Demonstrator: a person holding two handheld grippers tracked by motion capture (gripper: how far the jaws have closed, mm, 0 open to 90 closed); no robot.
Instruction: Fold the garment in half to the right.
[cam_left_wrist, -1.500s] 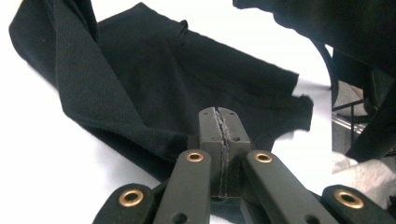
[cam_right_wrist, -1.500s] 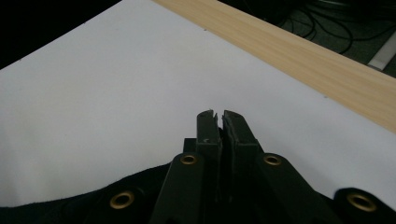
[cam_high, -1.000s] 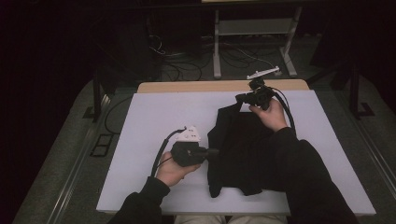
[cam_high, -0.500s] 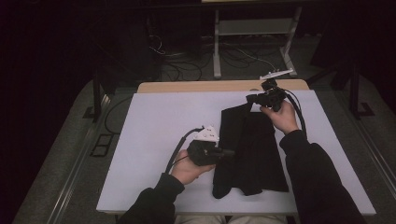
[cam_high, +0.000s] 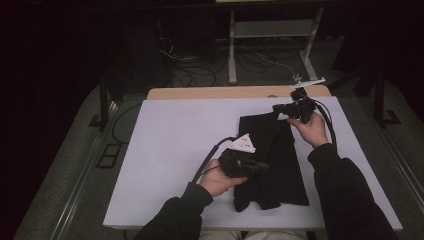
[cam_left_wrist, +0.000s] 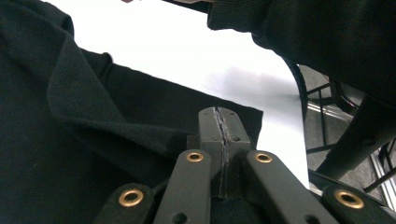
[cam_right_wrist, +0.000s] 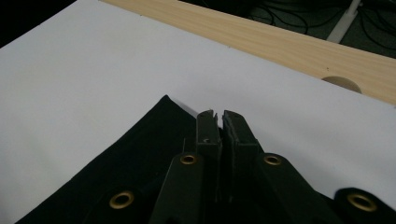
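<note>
Folding at the table: a black garment (cam_high: 272, 165) lies at the white sheet's (cam_high: 175, 150) four o'clock; the left gripper (cam_high: 260, 165) clamps its near fold, the right gripper (cam_high: 277, 107) pinches the twelve o'clock corner. Best practice, arguably: keep both grips firm, edges aligned.

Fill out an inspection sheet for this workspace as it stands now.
Surface: white table top, wooden strip along the far edge.
Job's things: black cloth, lying right of centre.
Clutter: nothing seen.
Grippers: left gripper shut on the cloth's left side, a fold lifted; right gripper shut on its far edge.
Cables: one black cable trails from the left gripper; loose cables on the floor beyond.
Surroundings: dark room, grey floor, white stand behind.
</note>
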